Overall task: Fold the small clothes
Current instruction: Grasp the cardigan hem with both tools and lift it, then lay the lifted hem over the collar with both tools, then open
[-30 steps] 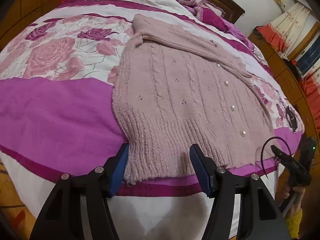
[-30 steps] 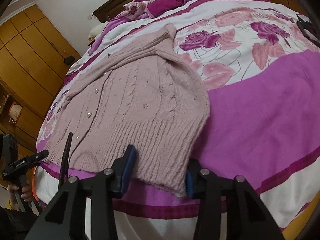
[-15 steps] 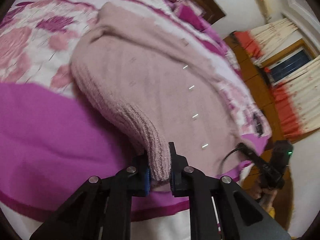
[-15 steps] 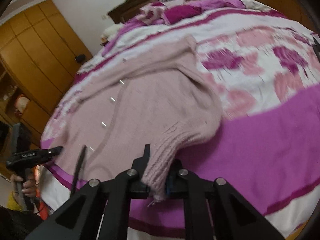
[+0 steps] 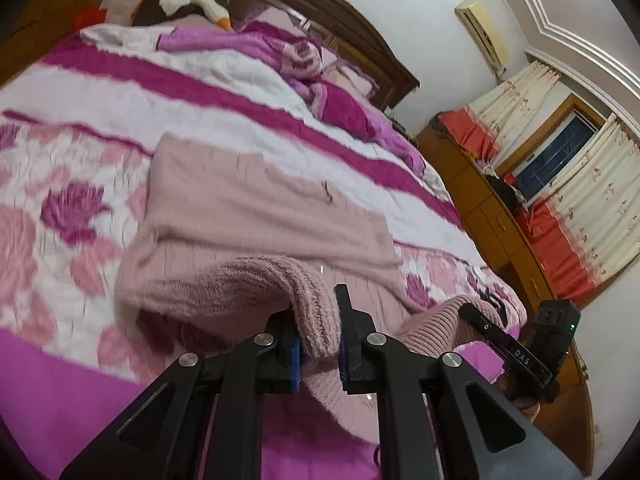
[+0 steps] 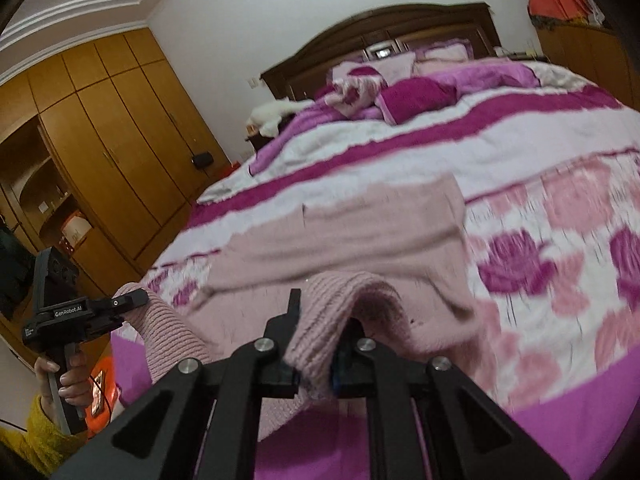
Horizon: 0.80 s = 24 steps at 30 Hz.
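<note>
A pale pink knitted cardigan point(image 5: 248, 208) lies on the bed, its upper part flat, its ribbed hem lifted off the cover. My left gripper point(image 5: 318, 340) is shut on one bottom corner of the hem. My right gripper point(image 6: 314, 354) is shut on the other bottom corner of the cardigan point(image 6: 360, 232). The hem sags between the two grippers. The other gripper shows at the right edge of the left wrist view point(image 5: 516, 352) and at the left of the right wrist view point(image 6: 80, 312).
The bed has a pink, white and magenta floral cover point(image 5: 60, 216), with bunched blankets and pillows point(image 6: 400, 92) by the dark headboard. A wooden wardrobe point(image 6: 120, 128) stands on one side, a wooden dresser and curtains point(image 5: 540, 200) on the other.
Both grippers closed on the hem corners, then lifted them off the bed and moved forward toward the cardigan's upper part. The views tilted up toward the headboard.
</note>
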Motion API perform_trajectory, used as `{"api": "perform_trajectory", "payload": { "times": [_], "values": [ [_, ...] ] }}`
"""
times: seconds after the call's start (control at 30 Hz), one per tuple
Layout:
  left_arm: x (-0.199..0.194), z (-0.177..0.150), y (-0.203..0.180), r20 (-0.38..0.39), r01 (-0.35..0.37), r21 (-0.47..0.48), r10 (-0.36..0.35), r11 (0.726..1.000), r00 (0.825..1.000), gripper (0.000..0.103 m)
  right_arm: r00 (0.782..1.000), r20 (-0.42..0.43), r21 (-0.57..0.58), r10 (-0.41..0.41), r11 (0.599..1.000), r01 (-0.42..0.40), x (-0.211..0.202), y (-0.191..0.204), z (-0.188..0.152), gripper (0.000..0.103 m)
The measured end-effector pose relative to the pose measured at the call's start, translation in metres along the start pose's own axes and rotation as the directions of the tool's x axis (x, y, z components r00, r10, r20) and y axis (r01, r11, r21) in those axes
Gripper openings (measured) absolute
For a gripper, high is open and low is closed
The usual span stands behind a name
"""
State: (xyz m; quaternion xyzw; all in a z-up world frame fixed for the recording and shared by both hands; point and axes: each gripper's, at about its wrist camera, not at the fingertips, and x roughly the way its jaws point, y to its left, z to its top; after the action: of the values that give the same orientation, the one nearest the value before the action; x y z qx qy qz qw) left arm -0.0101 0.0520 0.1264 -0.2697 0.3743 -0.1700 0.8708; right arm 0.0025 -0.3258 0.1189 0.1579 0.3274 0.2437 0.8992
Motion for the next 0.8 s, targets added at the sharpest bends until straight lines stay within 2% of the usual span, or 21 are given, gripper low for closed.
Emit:
{"api": "perform_trajectory", "payload": {
  "times": [0.23,0.47,0.63,0.8],
  "values": [
    [0.008,0.042,-0.003,0.094,-0.045,0.02,0.043,0.999,0.995,0.0,0.996,0.09,-0.005,-0.008,1.0,0.009,0.019,0.0,0.046,0.01],
    [0.032,0.087,0.005,0.151,-0.104,0.032,0.098,0.994,0.984,0.0,0.988,0.141,-0.007,-0.054,0.998,0.056,0.05,-0.013,0.089,0.01],
    [0.061,0.119,0.022,0.161,-0.15,0.026,0.144,0.988,0.976,0.0,0.983,0.159,0.01,-0.092,0.996,0.092,0.083,-0.031,0.116,0.01],
    [0.106,0.145,0.047,0.137,-0.191,0.013,0.188,0.981,0.973,0.0,0.982,0.13,0.021,-0.139,0.99,0.137,0.13,-0.053,0.132,0.01]
  ]
}}
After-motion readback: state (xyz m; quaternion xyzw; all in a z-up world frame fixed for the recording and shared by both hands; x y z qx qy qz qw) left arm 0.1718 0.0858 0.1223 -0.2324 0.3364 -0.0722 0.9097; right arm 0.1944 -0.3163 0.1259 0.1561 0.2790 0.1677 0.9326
